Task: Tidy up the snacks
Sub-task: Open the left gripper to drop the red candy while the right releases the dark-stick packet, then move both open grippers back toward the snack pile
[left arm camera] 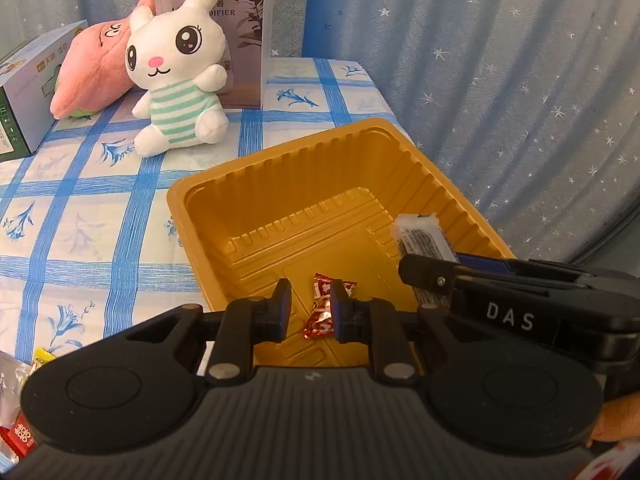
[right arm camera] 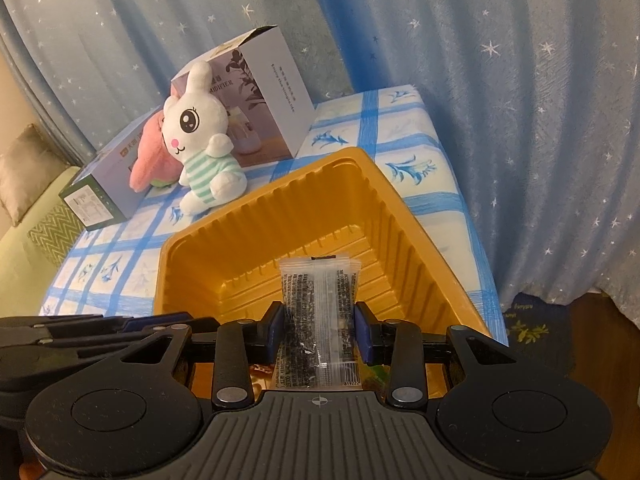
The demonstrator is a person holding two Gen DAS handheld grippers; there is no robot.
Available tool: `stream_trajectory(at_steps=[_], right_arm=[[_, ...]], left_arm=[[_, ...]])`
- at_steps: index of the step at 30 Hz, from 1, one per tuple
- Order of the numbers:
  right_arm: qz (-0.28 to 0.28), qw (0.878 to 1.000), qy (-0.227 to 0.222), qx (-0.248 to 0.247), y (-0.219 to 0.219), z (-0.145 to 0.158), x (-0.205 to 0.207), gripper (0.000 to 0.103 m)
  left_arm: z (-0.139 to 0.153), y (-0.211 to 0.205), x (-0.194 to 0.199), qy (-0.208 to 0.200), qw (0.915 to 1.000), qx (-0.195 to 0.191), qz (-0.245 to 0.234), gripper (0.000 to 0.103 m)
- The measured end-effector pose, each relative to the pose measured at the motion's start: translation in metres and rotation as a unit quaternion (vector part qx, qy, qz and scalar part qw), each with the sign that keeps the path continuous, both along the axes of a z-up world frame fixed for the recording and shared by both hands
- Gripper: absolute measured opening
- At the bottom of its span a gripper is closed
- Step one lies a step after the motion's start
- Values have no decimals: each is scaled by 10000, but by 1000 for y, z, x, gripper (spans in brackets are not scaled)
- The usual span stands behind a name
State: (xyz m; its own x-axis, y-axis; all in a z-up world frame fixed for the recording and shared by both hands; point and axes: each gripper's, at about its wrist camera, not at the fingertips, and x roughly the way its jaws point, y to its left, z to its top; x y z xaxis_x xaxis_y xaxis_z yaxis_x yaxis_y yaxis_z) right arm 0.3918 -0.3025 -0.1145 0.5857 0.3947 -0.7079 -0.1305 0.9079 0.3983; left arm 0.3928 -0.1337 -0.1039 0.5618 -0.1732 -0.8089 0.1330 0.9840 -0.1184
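A gold plastic tray (left arm camera: 208,216) sits on the checked tablecloth; it also shows in the right wrist view (right arm camera: 188,264). A red candy wrapper (left arm camera: 320,312) lies on the tray floor. My left gripper (left arm camera: 310,310) hovers over the tray's near edge, jaws open and apart, with the candy lying below between them. My right gripper (right arm camera: 319,334) is shut on a clear snack packet with dark filling (right arm camera: 316,312) and holds it above the tray's near right side. The packet also shows in the left wrist view (left arm camera: 424,236).
A white plush rabbit (left arm camera: 176,68), a pink plush (left arm camera: 96,72), a humidifier box (left arm camera: 248,40) and a green-white box (left arm camera: 28,92) stand at the table's back. Loose snack wrappers (left arm camera: 20,400) lie at the near left. Blue starred curtain behind.
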Motion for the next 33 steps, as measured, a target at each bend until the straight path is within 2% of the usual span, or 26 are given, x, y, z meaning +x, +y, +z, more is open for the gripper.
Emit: stream_trajectory(at_steps=[5,9,20,26,33], right_arm=[[-59,10000,15,-42,2,0,2,38],[-94,9999,-57,-24,-1,3,2,44],[17,9998,-170,-36,-15,21,-23,45],[63,9996,-260,-10,-26,34,-44,47],[99,9991,-394,-84,-35,51,-76,54]], left_arm=[[-1,3,-2,7,10000,-13,-19,19],[0,3,-6,-12,10000,-25,-57,20],[13,5,-22,-178,9997,-76,-171,22],[28,7,-42,-326,9990,-150,-268,23],[44,13,-78,-447,9982,-265,-311,26]])
